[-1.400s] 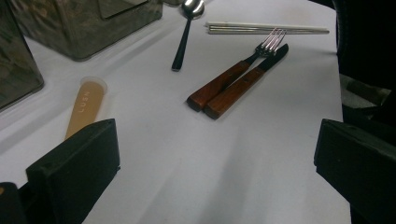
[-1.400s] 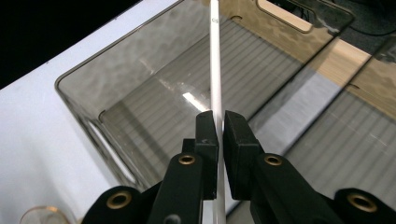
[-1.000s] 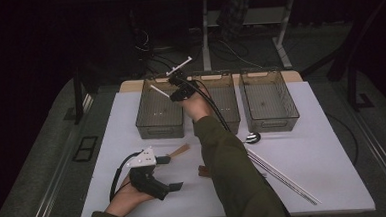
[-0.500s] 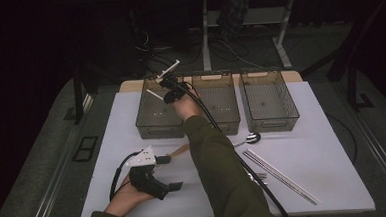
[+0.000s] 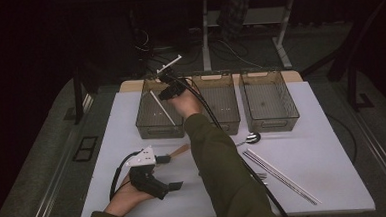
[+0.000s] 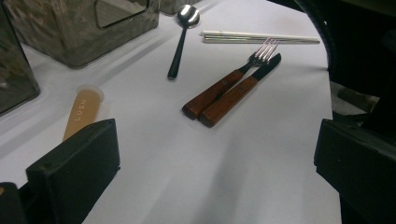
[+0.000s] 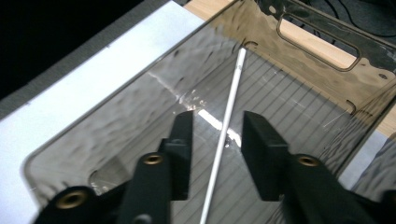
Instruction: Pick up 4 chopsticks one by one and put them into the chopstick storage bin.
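Note:
My right gripper [image 5: 167,87] hangs over the left clear bin [image 5: 159,133]. Its jaws have just been opening, and they stand apart on either side of a white chopstick [image 7: 233,93] without touching it. That chopstick [image 5: 161,107] lies slanted on the floor of the bin [image 7: 140,107]. In the right gripper view the right gripper [image 7: 218,126] looks straight down at it. My left gripper [image 5: 170,173] rests in the hand at the table's front left. The left gripper [image 6: 217,177] is wide open with nothing between its jaws.
A middle bin [image 5: 229,129] and a right bin [image 5: 272,124] stand beside the left one. On the white table lie a spoon [image 6: 180,42], a wooden-handled fork [image 6: 224,86] and knife [image 6: 238,95], a pair of chopsticks [image 5: 279,176], and a tan handle [image 6: 81,112].
The right gripper has shifted a little left over the left bin. The chopstick it held at its tips now lies on the bin floor. The left gripper has stayed put.

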Motion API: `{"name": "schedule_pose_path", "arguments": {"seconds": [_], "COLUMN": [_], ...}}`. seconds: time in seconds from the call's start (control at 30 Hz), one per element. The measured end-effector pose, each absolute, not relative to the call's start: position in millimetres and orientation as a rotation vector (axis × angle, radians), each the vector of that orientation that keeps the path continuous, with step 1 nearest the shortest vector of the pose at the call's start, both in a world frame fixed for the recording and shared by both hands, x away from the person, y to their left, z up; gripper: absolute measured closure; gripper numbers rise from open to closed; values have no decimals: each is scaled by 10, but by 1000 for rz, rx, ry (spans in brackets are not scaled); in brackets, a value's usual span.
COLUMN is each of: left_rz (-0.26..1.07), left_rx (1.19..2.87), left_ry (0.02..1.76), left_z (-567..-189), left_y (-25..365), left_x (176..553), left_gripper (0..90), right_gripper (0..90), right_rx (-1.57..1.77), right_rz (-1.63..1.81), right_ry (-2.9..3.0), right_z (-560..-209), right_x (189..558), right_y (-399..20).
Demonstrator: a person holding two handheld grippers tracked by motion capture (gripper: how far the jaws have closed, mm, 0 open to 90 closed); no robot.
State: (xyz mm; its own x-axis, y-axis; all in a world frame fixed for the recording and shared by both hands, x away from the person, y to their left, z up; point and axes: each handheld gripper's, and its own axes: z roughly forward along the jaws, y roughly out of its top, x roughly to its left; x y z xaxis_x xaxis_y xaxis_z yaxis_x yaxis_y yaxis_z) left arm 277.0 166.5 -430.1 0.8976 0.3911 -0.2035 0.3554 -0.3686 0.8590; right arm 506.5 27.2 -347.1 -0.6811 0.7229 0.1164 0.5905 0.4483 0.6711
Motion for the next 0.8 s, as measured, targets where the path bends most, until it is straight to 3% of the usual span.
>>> {"name": "schedule_pose_path", "arguments": {"seconds": [0.33,0.8], "left_rz": [45,78], "left_rx": [1998,2005], "left_ry": [544,573], "left_z": [-4308,-4335], "left_y": [1661,1713], "left_x": [2773,2726], "left_gripper": [0,0], "right_gripper": [457,385], "right_rx": [1094,1081], "right_rz": [1168,1211], "right_ry": [2463,2420], "right_z": [-3208,-3082], "right_x": [4884,4559], "right_y": [-19,-567]}}
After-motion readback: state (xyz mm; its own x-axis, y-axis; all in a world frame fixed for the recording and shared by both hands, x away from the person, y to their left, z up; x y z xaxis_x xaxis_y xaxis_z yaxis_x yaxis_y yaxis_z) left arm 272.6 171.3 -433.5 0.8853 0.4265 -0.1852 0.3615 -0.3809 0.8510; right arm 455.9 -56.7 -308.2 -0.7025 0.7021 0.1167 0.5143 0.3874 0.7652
